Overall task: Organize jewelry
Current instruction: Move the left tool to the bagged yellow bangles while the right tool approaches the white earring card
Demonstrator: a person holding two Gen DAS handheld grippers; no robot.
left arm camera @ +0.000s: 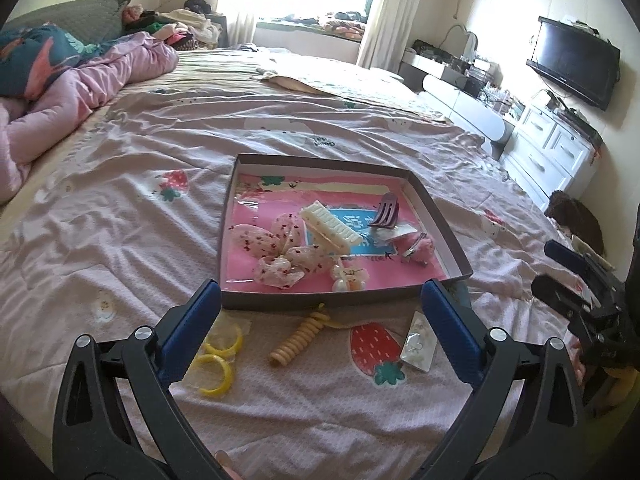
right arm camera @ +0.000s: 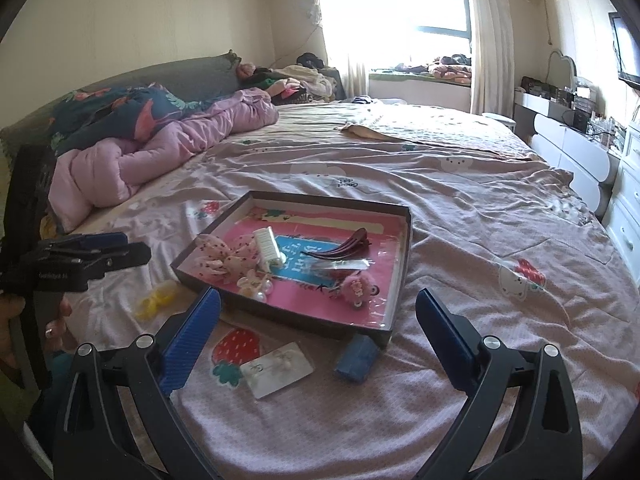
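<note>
Tray [left arm camera: 348, 307] lies just beyond left hand-held gripper [left arm camera: 320, 312].

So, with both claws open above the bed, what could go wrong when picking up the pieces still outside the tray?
1. The earring card lies flat on the soft sheet; a claw may pinch fabric or push the card away.
2. The blue block sits against the tray corner, so a grab could shove the tray.
3. The yellow rings are thin and may slip out of the left claw.
</note>
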